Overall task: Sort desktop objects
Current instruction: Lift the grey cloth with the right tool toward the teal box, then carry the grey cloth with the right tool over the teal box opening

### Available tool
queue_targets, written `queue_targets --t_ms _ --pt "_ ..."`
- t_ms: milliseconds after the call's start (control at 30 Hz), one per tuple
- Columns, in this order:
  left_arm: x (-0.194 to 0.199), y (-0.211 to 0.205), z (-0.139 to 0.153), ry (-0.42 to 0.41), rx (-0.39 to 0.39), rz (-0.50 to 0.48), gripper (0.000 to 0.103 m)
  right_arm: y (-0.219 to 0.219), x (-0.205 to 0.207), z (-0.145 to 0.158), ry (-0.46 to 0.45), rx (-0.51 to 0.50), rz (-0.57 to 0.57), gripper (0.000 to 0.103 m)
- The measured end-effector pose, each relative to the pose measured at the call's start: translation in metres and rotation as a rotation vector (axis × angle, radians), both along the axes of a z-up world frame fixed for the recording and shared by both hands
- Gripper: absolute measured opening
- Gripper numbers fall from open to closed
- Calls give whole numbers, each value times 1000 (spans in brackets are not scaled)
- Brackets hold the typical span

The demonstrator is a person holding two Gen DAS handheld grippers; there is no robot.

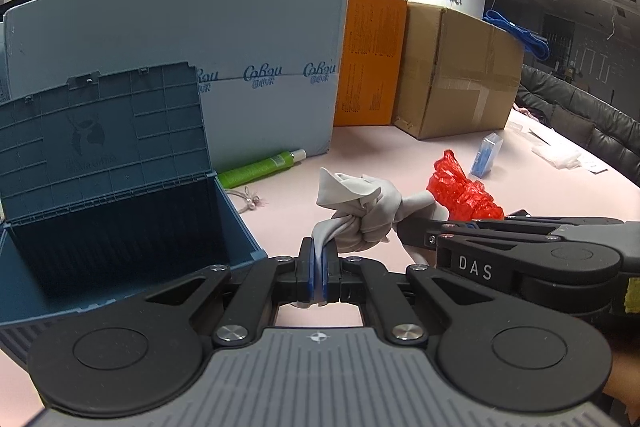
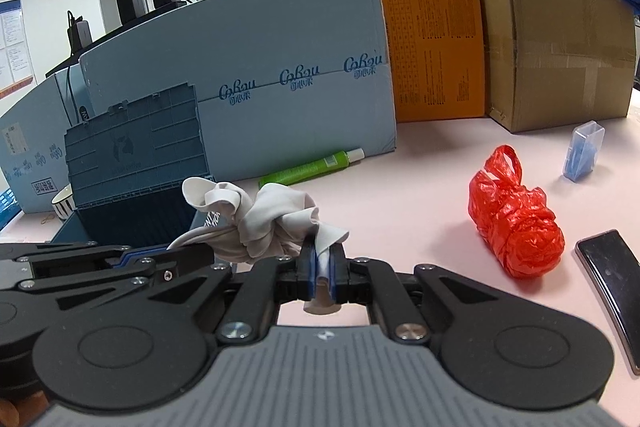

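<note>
A knotted grey cloth (image 1: 364, 205) hangs above the pink table between both grippers. My left gripper (image 1: 319, 247) is shut on one end of it. My right gripper (image 2: 323, 259) is shut on the other end of the cloth (image 2: 276, 219); the right gripper also shows from the side in the left wrist view (image 1: 408, 227). An open blue storage box (image 1: 116, 203) with its lid raised stands at the left, close to the left gripper. It also shows in the right wrist view (image 2: 136, 163).
A red plastic bag (image 2: 516, 215), a green tube (image 2: 310, 167), a small clear blue case (image 2: 582, 151) and a dark phone (image 2: 616, 283) lie on the table. A necklace (image 1: 250, 201) lies by the box. Blue, orange and brown cartons (image 2: 556, 47) wall the back.
</note>
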State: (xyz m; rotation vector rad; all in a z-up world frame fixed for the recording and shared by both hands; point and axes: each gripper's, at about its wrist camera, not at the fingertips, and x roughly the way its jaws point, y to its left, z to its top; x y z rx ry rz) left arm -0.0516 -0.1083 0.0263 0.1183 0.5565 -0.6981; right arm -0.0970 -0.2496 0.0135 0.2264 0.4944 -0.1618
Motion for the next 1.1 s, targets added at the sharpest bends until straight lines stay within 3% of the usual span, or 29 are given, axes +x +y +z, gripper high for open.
queue_targets --t_ms 1100 --pt "15 44 12 -38 -16 55 2 42 22 11 -55 -32 44 7"
